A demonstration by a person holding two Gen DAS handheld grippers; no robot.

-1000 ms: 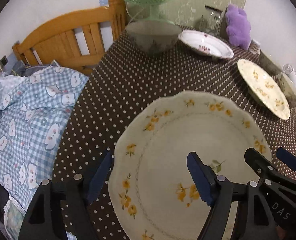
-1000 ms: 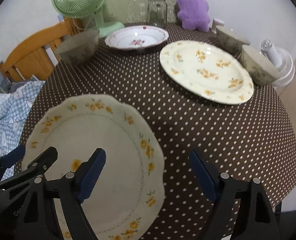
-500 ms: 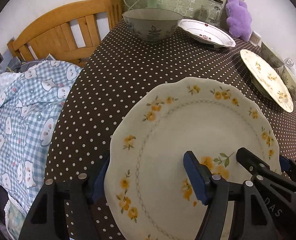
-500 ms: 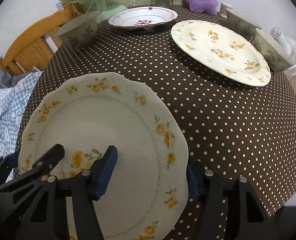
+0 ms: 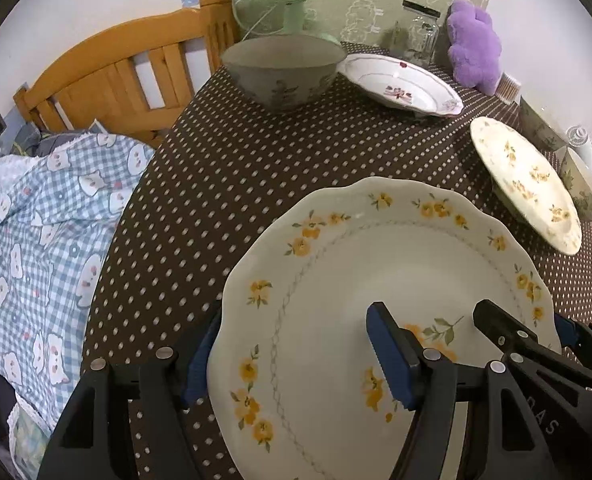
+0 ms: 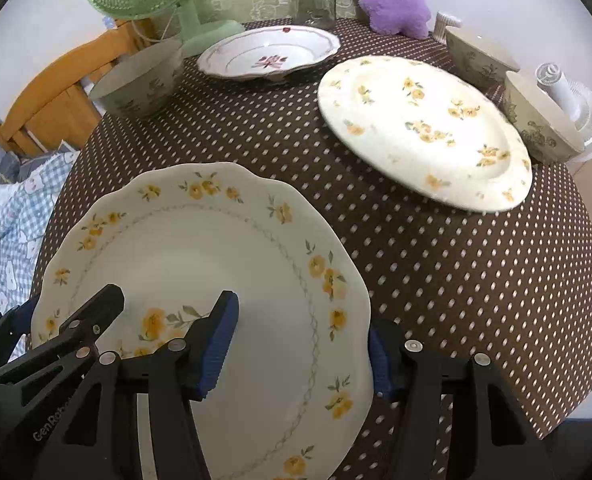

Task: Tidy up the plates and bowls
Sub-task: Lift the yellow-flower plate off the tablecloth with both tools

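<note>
I've got both grippers on the near yellow-flowered plate (image 6: 199,280) now, one on each side of it. A second ago my right gripper (image 6: 300,344) stood wide with only one finger over the plate's face; now it straddles the right rim, one blue pad above the plate and the other tucked under the edge, and its jaws are closing on that rim. Whether the pads already bite, I cannot tell.

My left gripper (image 5: 291,356) sits at a middling width across the left rim, outer pad down beside and under the edge, inner pad over the plate's face. It has narrowed a little since a second ago and has hardly shifted. Firm contact is not plain there either.

The plate itself lies on the near part of the brown dotted tablecloth (image 6: 456,280), close to the front edge, and looks flat, not yet lifted. It fills more of both views than before, so I have come in closer over it.

What that means: I judge this as the grasp stage of a two-handed lift. The matching yellow-flowered plate (image 6: 424,128) lies further back on the right, well apart, and looks the natural place to stack this one. The pink-flowered deep plate (image 6: 269,54) and the three patterned bowls (image 6: 139,84) wait behind, untouched.
</note>
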